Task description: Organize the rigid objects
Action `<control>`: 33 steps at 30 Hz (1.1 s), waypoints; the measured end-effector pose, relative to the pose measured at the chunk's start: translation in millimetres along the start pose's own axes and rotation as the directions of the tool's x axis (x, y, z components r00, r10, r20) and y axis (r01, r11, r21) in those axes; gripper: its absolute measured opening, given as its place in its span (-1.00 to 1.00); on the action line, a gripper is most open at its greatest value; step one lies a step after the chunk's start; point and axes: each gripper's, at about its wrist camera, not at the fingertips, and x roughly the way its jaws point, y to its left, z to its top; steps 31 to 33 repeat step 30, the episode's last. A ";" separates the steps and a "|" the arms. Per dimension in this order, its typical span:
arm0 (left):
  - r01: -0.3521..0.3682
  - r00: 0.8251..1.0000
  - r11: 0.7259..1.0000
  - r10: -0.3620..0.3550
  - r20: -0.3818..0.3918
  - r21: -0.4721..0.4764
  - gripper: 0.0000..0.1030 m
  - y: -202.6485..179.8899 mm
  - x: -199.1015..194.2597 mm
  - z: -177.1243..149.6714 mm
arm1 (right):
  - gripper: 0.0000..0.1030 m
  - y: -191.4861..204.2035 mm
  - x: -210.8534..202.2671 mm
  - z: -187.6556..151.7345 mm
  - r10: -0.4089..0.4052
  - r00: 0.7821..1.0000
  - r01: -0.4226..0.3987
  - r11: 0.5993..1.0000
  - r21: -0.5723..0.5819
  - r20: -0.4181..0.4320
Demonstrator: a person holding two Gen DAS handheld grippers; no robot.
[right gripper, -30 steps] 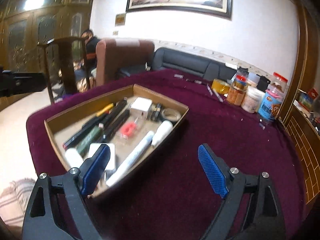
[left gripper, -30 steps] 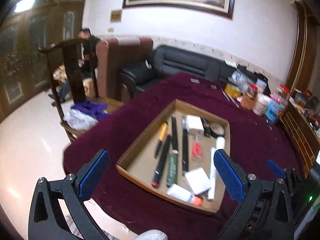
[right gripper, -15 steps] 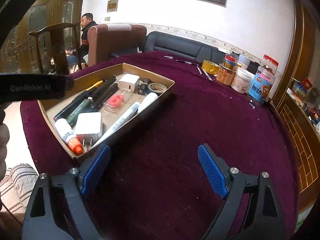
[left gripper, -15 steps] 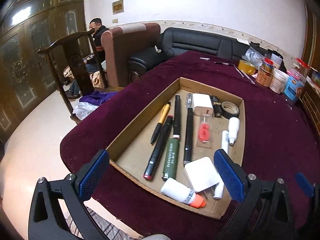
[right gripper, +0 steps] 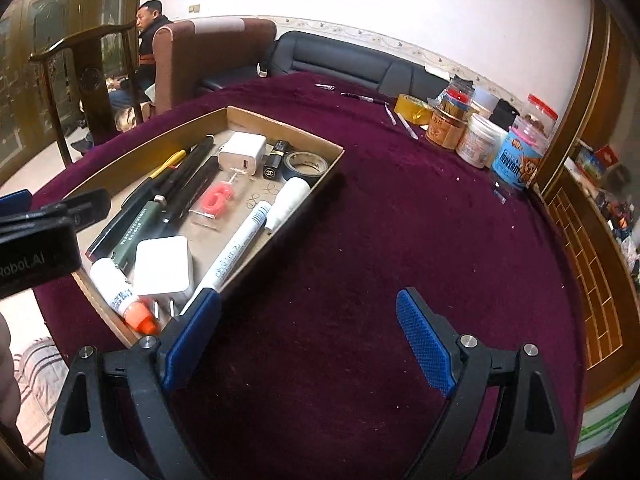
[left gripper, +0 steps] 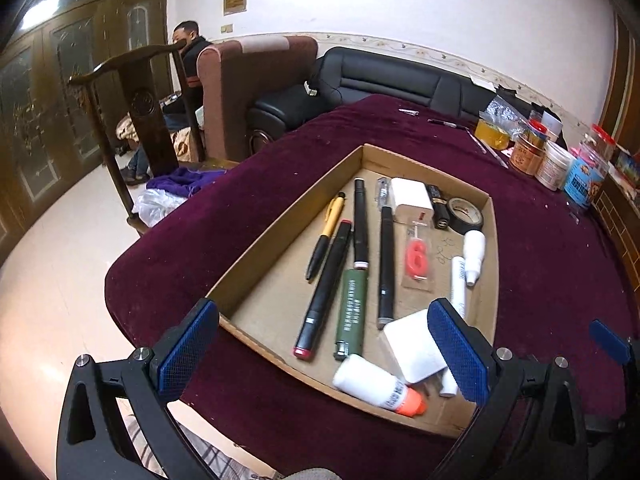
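A table under a dark maroon velvet cloth (right gripper: pixel 360 240) fills both views, with a sofa and a seated man beyond it. Nearest, the left gripper (left gripper: pixel 320 348) hangs with its blue pads spread wide and nothing between them, above the near end of a shallow cardboard tray (left gripper: pixel 280 216). The right gripper (right gripper: pixel 308 340) is likewise spread and empty, over bare cloth just beside the tray's right wall.

At the tray's near edge lie a white glue bottle with an orange cap (left gripper: pixel 376 386) and a white charger (right gripper: pixel 162 266); in the left view one pad covers part of the charger. A white marker (right gripper: pixel 236 248) runs along the right wall, its near end hidden behind the right gripper's pad. Mid-tray sit a green lighter (left gripper: pixel 352 312), several black pens (left gripper: pixel 324 292) side by side, and a red number candle in a clear packet (left gripper: pixel 416 258). At the far end are a second white charger (right gripper: pixel 242 152), a black lipstick tube (right gripper: pixel 274 164) and a roll of black tape (right gripper: pixel 306 164).

Jars and tubs (right gripper: pixel 480 140) crowd the table's far right edge, their labels too small to read.
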 end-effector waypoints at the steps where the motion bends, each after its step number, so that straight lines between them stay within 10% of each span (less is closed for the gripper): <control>1: 0.005 1.000 1.000 -0.005 -0.003 -0.009 0.98 3.8 2.0 0.9 | 0.75 3.6 -0.2 0.5 -0.010 1.000 0.010 1.000 -0.007 0.002; 33: 0.075 0.997 0.996 -0.076 0.012 0.039 0.98 9.4 1.0 -0.1 | 0.75 18.3 -6.6 4.2 -0.044 0.999 0.044 0.998 -0.044 0.005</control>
